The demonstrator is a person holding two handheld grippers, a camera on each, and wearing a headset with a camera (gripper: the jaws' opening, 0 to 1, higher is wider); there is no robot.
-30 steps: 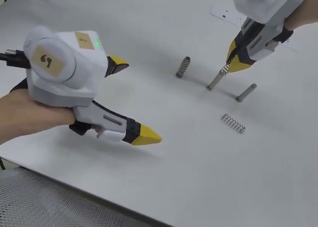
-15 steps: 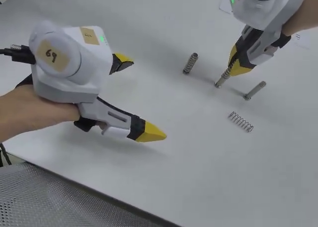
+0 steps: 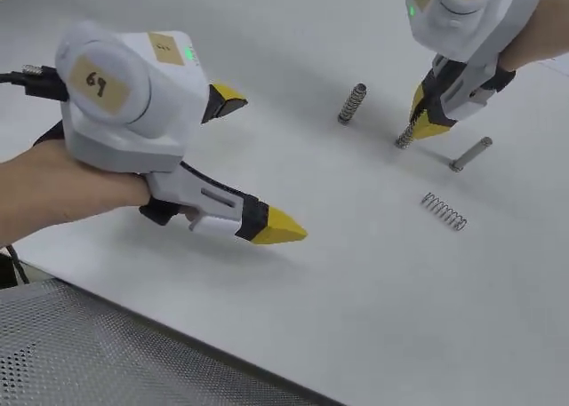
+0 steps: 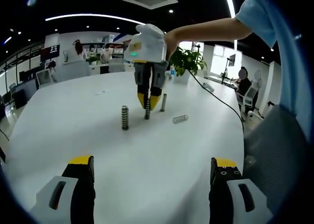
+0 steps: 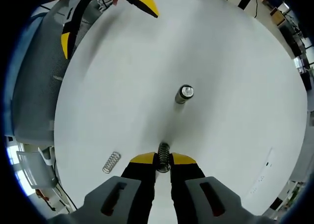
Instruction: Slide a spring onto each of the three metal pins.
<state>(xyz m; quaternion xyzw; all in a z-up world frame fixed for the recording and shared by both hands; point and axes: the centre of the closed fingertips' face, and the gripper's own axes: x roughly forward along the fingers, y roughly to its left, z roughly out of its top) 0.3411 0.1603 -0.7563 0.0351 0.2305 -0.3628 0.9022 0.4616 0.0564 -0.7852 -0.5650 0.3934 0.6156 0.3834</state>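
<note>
The spring (image 5: 163, 153), threaded on the middle pin (image 3: 402, 143), is clamped in the closed right gripper (image 5: 163, 160). It is best pushed straight along the pin's axis until seated. The left gripper (image 3: 256, 162) is held open, idle, at nine o'clock of the pin in the head view.

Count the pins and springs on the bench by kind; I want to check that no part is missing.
Metal pins: 3 (sleeved pin, middle pin, bare pin)
Springs: 3 (fitted spring, held spring in the right gripper, loose spring)
Total: 6
</note>
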